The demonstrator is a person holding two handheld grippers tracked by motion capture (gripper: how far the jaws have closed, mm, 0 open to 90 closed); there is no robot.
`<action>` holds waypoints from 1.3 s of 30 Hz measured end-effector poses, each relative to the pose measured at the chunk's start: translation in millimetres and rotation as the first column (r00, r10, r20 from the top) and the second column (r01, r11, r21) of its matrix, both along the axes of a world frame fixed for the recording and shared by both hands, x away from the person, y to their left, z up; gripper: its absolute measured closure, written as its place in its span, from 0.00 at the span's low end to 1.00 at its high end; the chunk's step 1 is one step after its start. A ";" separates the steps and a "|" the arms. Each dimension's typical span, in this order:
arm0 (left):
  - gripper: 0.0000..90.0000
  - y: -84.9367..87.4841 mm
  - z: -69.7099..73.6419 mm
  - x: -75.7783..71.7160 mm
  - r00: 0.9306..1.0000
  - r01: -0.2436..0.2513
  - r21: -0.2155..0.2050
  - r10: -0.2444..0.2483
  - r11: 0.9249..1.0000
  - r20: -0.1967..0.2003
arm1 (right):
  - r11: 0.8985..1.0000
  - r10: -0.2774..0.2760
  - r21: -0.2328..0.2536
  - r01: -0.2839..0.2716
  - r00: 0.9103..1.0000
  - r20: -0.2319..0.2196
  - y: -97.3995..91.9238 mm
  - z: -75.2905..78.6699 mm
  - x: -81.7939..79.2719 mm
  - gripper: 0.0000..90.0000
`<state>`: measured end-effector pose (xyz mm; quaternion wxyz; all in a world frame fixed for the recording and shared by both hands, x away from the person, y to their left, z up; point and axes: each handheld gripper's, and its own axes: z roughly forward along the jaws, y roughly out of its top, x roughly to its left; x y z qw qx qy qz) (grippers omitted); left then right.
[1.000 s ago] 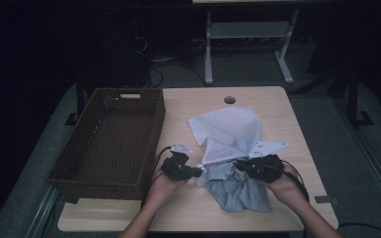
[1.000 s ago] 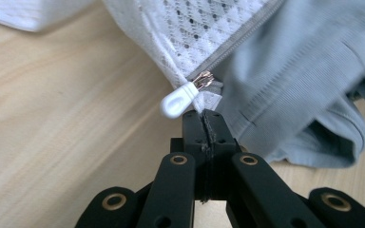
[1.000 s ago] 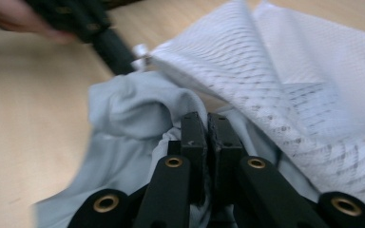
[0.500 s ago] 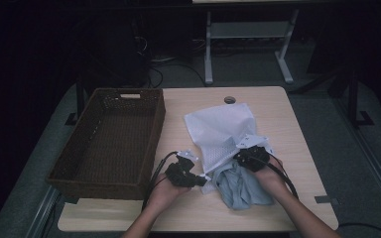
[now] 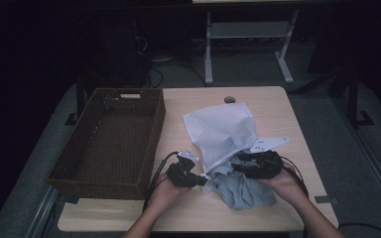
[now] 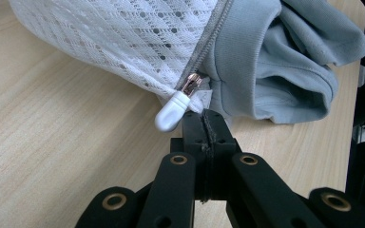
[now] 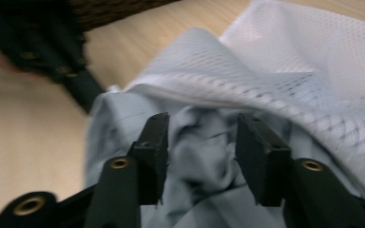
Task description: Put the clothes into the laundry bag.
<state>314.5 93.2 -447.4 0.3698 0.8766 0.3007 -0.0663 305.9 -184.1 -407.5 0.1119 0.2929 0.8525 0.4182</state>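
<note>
A white mesh laundry bag (image 5: 221, 131) lies mid-table with a grey garment (image 5: 240, 191) spilling out of its near end. My left gripper (image 5: 198, 179) is shut on the bag's edge beside the white zipper pull (image 6: 171, 111), pinching the fabric between its tips (image 6: 204, 116). My right gripper (image 5: 238, 167) sits at the bag's mouth over the garment. Its jaws have just been opening and now stand apart (image 7: 204, 123), with the crumpled grey garment (image 7: 204, 142) lying between them, not pressed. The mesh bag (image 7: 285, 71) drapes over the garment's far side.
A dark wicker basket (image 5: 158, 126) stands at the table's left, close to my left hand. The wooden table (image 5: 278, 114) has bare room behind and to the right of the bag. A small round grommet (image 5: 229, 99) sits near the far edge.
The right gripper's jaws have parted over the grey garment. The mesh bag has drawn in and stands narrower over the garment than a second ago.
</note>
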 end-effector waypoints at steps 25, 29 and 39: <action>0.99 -0.7 -1.7 0.9 1.000 0.000 0.002 0.000 1.000 -0.008 | 0.951 0.202 -0.215 -0.222 0.973 -0.110 44.8 -52.0 -47.9 0.77; 0.99 -1.0 -1.8 0.9 1.000 0.004 0.002 -0.004 1.000 -0.010 | 0.957 0.179 -0.215 -0.195 0.980 -0.090 44.1 -52.0 -45.5 0.94; 0.99 -4.3 -1.5 -0.6 1.000 0.025 0.005 -0.025 1.000 -0.015 | 0.989 0.058 -0.141 -0.054 0.998 0.021 46.9 -35.1 -16.3 0.99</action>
